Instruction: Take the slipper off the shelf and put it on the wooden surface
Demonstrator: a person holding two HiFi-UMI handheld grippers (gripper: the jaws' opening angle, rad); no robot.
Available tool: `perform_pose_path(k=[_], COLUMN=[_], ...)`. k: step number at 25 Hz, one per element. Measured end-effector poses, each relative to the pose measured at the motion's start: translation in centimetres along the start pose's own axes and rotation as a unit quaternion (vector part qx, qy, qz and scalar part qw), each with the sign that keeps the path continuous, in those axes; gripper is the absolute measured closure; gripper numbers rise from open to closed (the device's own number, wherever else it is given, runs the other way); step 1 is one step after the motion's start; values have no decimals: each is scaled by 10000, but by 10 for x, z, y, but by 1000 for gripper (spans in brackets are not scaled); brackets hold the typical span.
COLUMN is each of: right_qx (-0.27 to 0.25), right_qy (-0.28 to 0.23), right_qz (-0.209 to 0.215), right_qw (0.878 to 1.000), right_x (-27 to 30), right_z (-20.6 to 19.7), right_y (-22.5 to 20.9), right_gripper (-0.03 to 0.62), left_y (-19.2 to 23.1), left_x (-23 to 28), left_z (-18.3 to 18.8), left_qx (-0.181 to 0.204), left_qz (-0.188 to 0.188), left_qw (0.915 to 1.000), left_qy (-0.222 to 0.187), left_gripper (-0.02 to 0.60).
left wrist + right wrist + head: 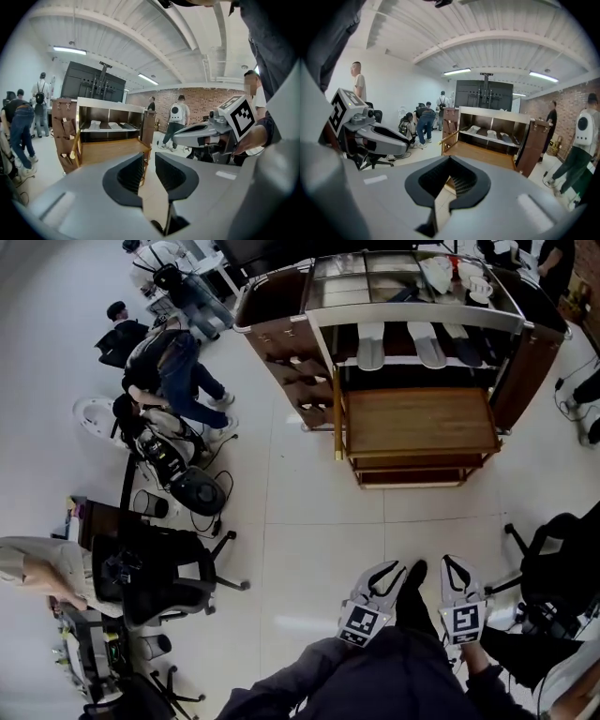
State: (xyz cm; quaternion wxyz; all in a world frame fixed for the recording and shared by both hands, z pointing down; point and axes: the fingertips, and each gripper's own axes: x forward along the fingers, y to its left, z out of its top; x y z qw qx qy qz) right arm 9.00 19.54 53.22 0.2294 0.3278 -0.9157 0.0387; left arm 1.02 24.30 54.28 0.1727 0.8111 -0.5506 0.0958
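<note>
Three slippers lie side by side on the shelf: a white one, a white one and a dark one. Just below and in front of them is the wooden surface. Both grippers hang low, close to my body and far from the shelf. My left gripper is open by a narrow gap with nothing in it. My right gripper has its tips together and holds nothing. The right gripper view shows the slippers and the wooden surface ahead.
The shelf unit has brown side panels, with cups on its top. A bent-over person, office chairs and cables stand at the left. A black chair is at the right. White tiled floor lies between me and the shelf.
</note>
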Motion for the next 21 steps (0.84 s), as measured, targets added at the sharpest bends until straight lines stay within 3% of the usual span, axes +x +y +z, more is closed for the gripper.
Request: perform_pose_path(k=[4,6,9,15,21], right_qx=[561,722,342,-125,373], right_qy=[142,219,79,-263,-205], right_qz=[-340,-313,-57,-153,-209], right_qw=[9977,9967,9994,9995,9989], right_x=[-28,-34,-31,-24,-35], right_z=[-22,-29,-16,23,16], right_y=[54,89,127,123,135], right_gripper=[595,597,595,595,596], left_y=[14,26,39,40,31], left_x=[-44,-64,-88,-103,-115], left_z=[-11,-15,-14,-8,-6], left_qx=[-5,-74,-76,87,-35], left_qz=[-6,77,174,140,144], left_qw=[10000,9999,9997,9996,9992], left_qy=[-80,-84,-144,-240,-359], left_gripper=[500,504,505,520,523])
